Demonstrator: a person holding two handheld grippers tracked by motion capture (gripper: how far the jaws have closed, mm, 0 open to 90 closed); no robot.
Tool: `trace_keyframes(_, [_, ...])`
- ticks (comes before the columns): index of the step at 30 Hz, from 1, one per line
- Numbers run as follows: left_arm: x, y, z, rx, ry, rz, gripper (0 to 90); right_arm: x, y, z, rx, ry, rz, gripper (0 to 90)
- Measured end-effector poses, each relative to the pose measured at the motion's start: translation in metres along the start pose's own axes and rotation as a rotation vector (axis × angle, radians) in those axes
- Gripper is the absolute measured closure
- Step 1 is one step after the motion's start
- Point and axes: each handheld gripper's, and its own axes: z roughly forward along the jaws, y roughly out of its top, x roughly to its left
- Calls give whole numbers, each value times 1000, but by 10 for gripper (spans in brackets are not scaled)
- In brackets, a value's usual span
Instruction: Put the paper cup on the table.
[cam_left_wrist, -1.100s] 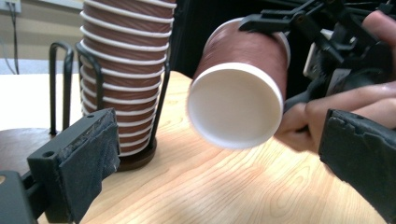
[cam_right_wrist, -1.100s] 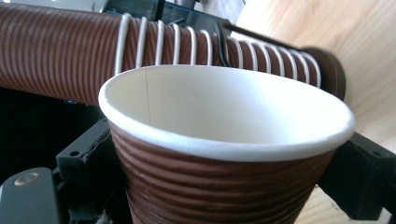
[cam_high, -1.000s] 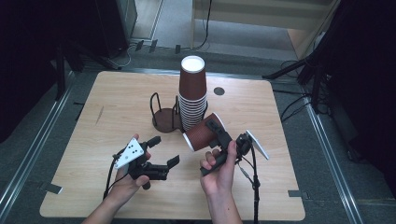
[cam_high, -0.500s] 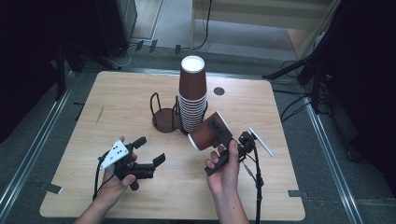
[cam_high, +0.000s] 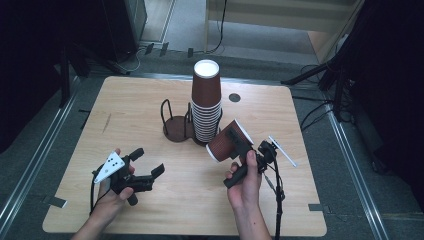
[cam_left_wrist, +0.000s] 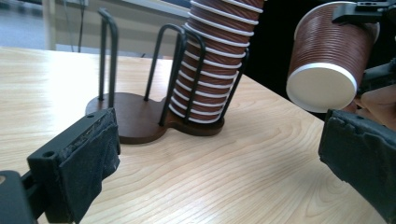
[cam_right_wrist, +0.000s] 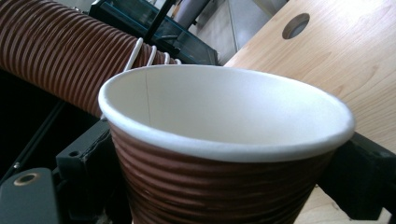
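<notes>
Currently: table (cam_high: 150, 100) wooden, bears wire-post holder (cam_high: 176, 127) near centre. Cup stack (cam_high: 205, 102) stands in holder's right bay, upside down. Right gripper (cam_high: 239, 146) clamps single cup (cam_high: 227, 140) at its ribbed wall, cup tilted, raised off table, just right of stack, apart from it. Left gripper (cam_high: 148, 161) low over table front-left, jaws wide, nothing between them.

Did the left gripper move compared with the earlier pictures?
Yes. The left gripper has drawn back toward the table's near left edge, away from the cup holder.
</notes>
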Motion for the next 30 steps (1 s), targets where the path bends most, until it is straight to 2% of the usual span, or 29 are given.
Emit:
trace_keyframes(1, [2,-1,-1,2,5,-1,0,-2,1,0,-13,-1,-23,104])
trace_keyframes(2, [4,-1,-3,2,13,-1,0,-1,1,0,-10,-1,-17,104])
trace_keyframes(10, [19,-5,-15,4,61,-1,0,1,1,-2,-33,-19,-73,104])
trace_keyframes(13, [24,-5,-19,1,79,-12,0,1,0,-1,-38,-30,-125,104])
trace_keyframes(15, [27,-5,-22,-1,89,-10,0,2,0,-1,-40,-41,-142,105])
trace_keyframes(17, [30,-5,-24,-3,100,-13,0,2,0,0,-70,-39,-191,105])
trace_keyframes(23, [40,-10,-30,18,137,-3,0,2,0,1,-119,-30,-256,105])
trace_keyframes(30, [54,-12,-41,15,188,-13,0,1,0,2,-172,-79,-388,105])
